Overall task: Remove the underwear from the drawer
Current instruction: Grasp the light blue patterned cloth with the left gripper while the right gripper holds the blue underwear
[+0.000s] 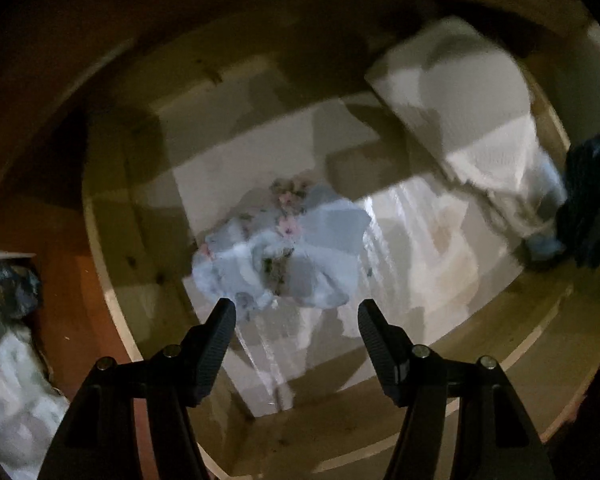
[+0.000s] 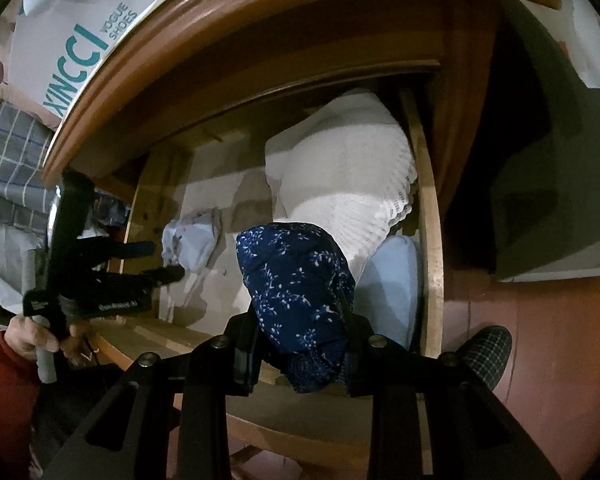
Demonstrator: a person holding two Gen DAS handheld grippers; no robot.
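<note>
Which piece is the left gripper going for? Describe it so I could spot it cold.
Look inside the open wooden drawer, at its left half on the white liner. The crumpled pale blue underwear lies right ahead of the open left gripper. Small pink flowers set it apart from the big white folded cloth and the navy piece.

A white shoe box (image 2: 60,36) reads "XINCCI VOGUE SHOES" in teal.

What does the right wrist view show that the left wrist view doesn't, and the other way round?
Only the right wrist view: the right gripper shut on the navy floral underwear, and the shoe box on top. Only the left wrist view: the left gripper head-on, jaws open just short of the pale floral underwear. Both: the drawer and the white folded stack.
</note>
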